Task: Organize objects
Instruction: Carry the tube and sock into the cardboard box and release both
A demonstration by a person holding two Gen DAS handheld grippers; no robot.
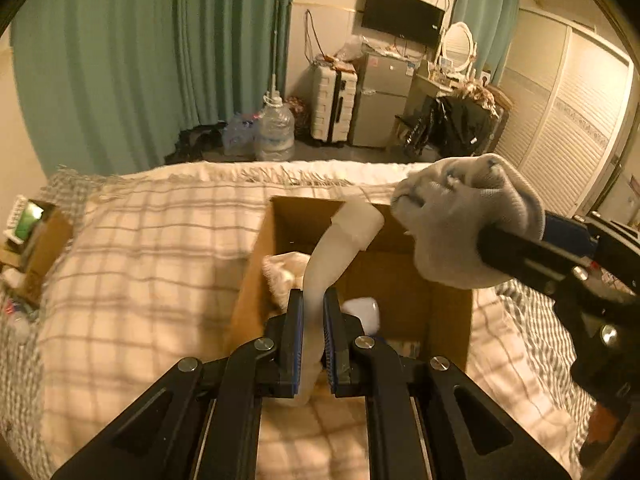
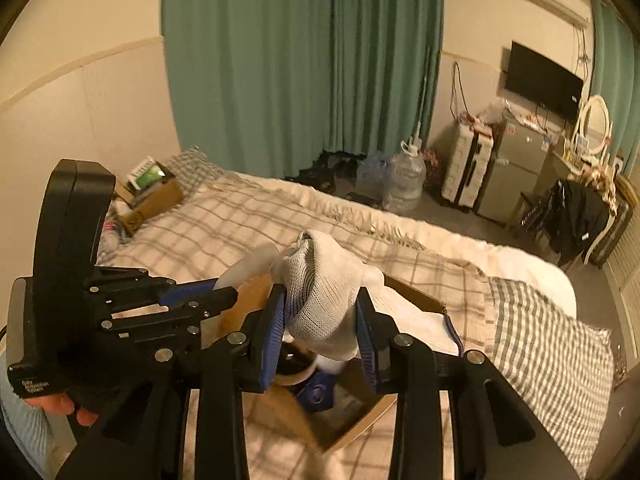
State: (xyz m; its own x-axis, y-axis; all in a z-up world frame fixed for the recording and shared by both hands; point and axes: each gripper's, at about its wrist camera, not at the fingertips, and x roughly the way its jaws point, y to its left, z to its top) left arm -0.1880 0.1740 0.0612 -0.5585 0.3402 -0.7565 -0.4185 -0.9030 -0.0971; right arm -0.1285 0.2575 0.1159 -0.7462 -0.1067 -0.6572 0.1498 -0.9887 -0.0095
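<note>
An open cardboard box (image 1: 448,320) lies on the plaid bed. My left gripper (image 1: 312,300) is shut on a pale flexible tube-like piece (image 1: 324,264) and holds it over the box. My right gripper (image 2: 322,304) is shut on a bundle of white knit cloth (image 2: 324,292) above the same box (image 2: 360,416); the bundle also shows in the left wrist view (image 1: 464,220). Inside the box lie a white cloth (image 1: 284,272), a small white object (image 1: 364,312), a blue item (image 2: 316,396) and a dark round container (image 2: 292,360).
The bed (image 1: 152,256) with a plaid blanket fills the foreground. A smaller box with clutter (image 1: 36,232) sits at its left edge. Beyond the bed stand water jugs (image 1: 274,128), a suitcase (image 1: 334,104), a small fridge (image 1: 380,100) and a wardrobe (image 1: 568,112).
</note>
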